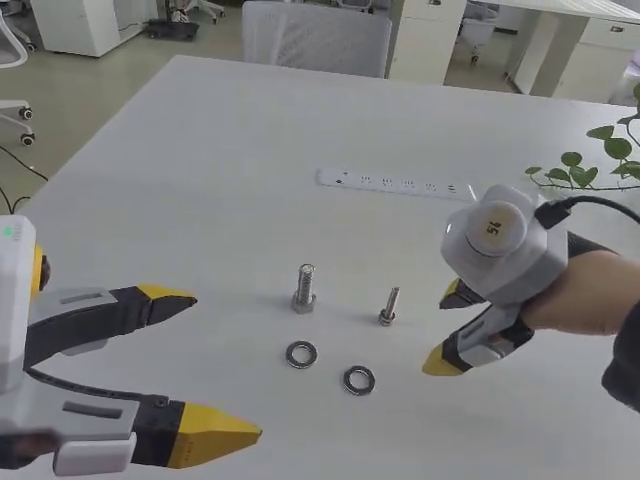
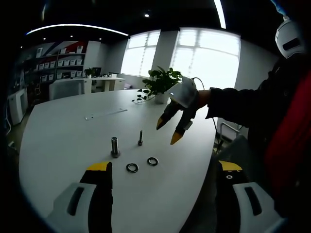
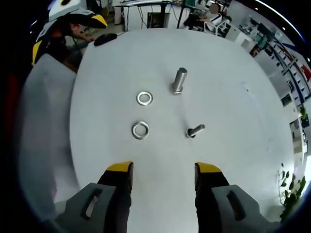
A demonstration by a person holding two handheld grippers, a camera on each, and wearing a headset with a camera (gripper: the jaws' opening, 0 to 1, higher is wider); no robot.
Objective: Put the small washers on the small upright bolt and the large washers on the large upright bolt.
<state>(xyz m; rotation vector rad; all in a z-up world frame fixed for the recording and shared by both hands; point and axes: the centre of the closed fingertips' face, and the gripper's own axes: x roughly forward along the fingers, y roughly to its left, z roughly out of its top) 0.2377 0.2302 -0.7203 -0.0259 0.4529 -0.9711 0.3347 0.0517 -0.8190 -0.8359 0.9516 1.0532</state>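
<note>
Nearest the person, at the lower left of the head view, the left tool (image 1: 222, 365) hovers above the white worktop (image 1: 200, 170). Its yellow-tipped jaws are spread wide and nothing is between them. In the left gripper view the same jaws rise far apart and empty, with the bolts and washers ahead of them.

Across on the right, a hand (image 1: 590, 290) holds the right tool (image 1: 442, 328) just over the worktop. Its jaws are parted and empty, with the tips angled down toward the middle. In the right gripper view its jaws frame bare worktop, and the washers lie a little way beyond them.

Between the two tools, two washers lie flat on the worktop, near each other but not touching. The near washer (image 1: 359, 380) sits in front of the small bolt (image 1: 389, 306). The far washer (image 1: 301, 354) sits just in front of the large bolt (image 1: 306, 288). Neither washer touches a bolt, and from these views they look about alike in size.

Both bolts stand on their heads with the threaded shanks up and no washer on them. The large bolt is to the left and the small bolt to the right, with a clear gap between.

Farther back, a white power strip (image 1: 395, 184) lies across the worktop. A leafy plant (image 1: 600, 160) reaches in at the right edge. Beyond the far edge stands a grey chair (image 1: 315, 35).
</note>
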